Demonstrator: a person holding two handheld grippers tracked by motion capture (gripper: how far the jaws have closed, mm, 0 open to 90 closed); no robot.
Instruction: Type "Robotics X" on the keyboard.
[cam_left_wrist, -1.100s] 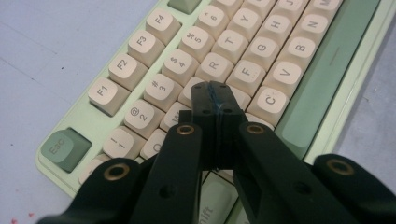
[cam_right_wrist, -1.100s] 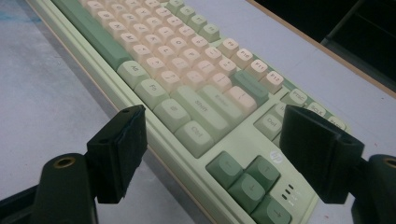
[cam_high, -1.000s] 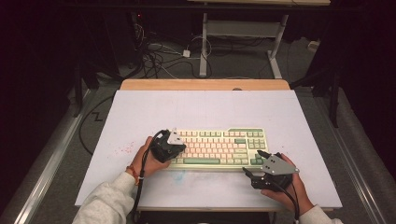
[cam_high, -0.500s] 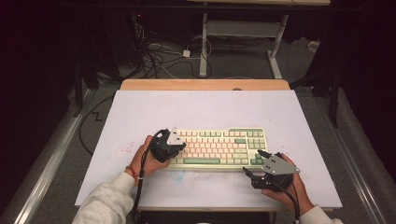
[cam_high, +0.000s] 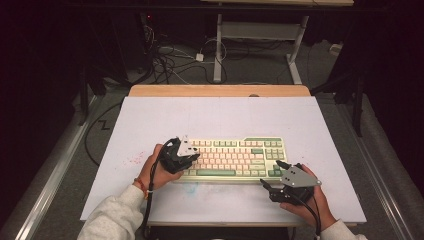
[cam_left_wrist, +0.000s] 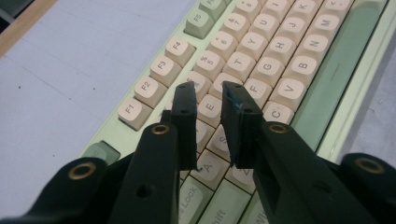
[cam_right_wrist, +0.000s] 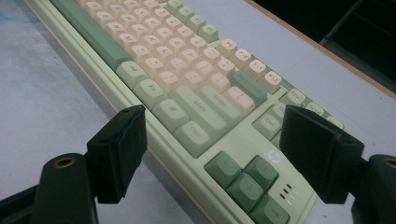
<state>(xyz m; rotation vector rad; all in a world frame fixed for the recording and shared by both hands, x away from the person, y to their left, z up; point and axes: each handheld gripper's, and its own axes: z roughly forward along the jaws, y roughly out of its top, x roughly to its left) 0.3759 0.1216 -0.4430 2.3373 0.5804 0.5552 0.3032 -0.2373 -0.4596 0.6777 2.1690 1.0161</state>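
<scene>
A green and cream keyboard (cam_high: 235, 157) is lying on the white desk (cam_high: 210, 117), near its front edge. The left gripper (cam_left_wrist: 208, 100) is hovering over the keyboard's left end, its jaws standing narrowly apart above the E key, holding nothing. The right gripper (cam_right_wrist: 212, 140) is waiting at the keyboard's front right corner, jaws spread wide and empty.

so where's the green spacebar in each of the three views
High view: spacebar in the keyboard's near row, between the left gripper and right gripper.
Left gripper view: long green bar at upper right.
Right gripper view: upper left.
Shared landmark: the keyboard's pale green near edge.
</scene>
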